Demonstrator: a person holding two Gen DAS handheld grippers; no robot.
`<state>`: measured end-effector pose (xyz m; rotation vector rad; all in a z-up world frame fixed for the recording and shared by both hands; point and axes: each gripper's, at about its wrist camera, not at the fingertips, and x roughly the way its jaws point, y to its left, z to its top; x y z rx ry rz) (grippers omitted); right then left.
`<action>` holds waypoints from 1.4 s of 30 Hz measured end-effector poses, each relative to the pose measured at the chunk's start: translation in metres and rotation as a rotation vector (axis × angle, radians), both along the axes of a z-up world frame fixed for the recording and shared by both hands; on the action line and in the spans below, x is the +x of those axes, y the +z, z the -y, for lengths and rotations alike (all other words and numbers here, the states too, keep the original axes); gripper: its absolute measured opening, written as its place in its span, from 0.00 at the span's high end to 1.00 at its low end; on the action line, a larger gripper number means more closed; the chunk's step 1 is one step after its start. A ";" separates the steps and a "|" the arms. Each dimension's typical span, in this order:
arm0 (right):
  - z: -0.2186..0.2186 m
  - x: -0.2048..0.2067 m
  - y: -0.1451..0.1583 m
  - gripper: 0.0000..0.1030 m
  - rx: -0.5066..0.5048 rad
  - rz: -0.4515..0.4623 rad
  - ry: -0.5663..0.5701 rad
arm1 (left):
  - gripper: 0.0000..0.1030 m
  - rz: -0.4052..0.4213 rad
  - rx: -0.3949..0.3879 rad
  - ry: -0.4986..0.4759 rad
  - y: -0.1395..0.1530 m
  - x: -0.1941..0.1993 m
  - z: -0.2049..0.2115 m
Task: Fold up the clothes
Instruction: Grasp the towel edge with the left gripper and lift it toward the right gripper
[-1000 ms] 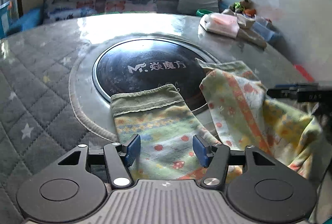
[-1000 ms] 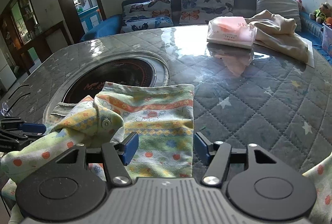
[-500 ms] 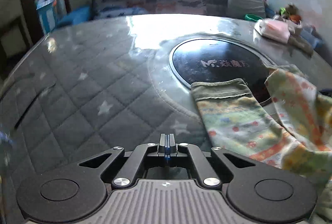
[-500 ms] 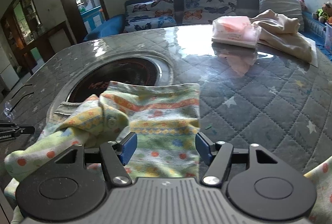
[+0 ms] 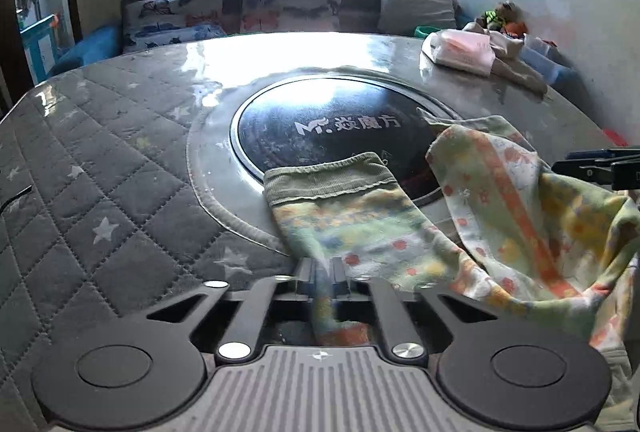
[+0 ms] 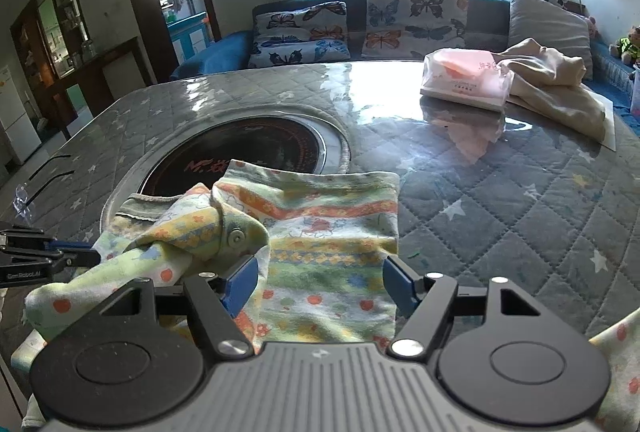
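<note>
A small green, yellow and orange patterned garment lies on the quilted table, with one cuffed leg over the dark round cooktop. My left gripper is shut on the edge of that leg near the camera. The rest of the garment bunches up at the right. In the right wrist view the garment lies flat in front, with a folded flap and a snap button at the left. My right gripper is open just above the garment. The left gripper shows at the left edge.
A pink tissue pack and a beige cloth sit at the table's far right. A sofa with butterfly cushions stands behind the table. Grey quilted table cover spreads to the left.
My left gripper was open over the cuffed leg, then swung left and shut empty, and is back now, shut on the leg's edge. My right gripper stays open and has barely moved.
</note>
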<state>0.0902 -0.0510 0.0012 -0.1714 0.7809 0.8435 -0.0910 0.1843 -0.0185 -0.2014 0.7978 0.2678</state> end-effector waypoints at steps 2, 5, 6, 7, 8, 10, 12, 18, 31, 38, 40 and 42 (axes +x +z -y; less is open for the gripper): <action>0.001 0.000 0.001 0.31 0.001 0.002 -0.004 | 0.97 0.006 -0.015 0.048 0.001 -0.006 -0.007; 0.002 -0.001 0.000 0.31 0.000 0.003 0.001 | 0.98 0.017 0.020 0.222 0.011 -0.033 -0.029; 0.002 -0.001 0.000 0.31 -0.002 0.004 0.003 | 0.98 0.019 0.040 0.290 0.015 -0.045 -0.038; 0.002 -0.001 -0.001 0.31 -0.004 0.002 0.004 | 0.98 0.010 0.073 0.350 0.019 -0.057 -0.044; 0.002 -0.001 -0.002 0.31 -0.006 0.001 0.004 | 0.98 0.001 0.107 0.411 0.022 -0.068 -0.050; 0.001 0.000 -0.003 0.31 -0.009 -0.003 0.005 | 0.96 -0.001 0.115 0.450 0.027 -0.075 -0.057; 0.001 0.001 -0.005 0.31 -0.013 -0.007 0.006 | 0.92 0.011 0.069 0.416 0.030 -0.066 -0.058; -0.001 0.004 -0.009 0.31 -0.024 -0.017 0.010 | 0.78 0.047 -0.066 0.311 0.040 -0.039 -0.062; -0.007 0.012 0.000 0.31 -0.003 -0.005 0.004 | 0.24 0.013 -0.338 0.096 0.014 0.063 -0.070; -0.014 0.019 0.005 0.31 0.009 0.004 0.003 | 0.77 0.030 -0.406 0.019 0.006 0.067 -0.059; -0.015 0.018 0.009 0.31 0.018 0.009 0.010 | 0.80 0.079 -0.383 -0.042 0.015 0.059 -0.046; -0.021 0.014 0.013 0.32 0.026 0.014 0.037 | 0.81 0.147 -0.323 -0.135 0.028 0.047 -0.024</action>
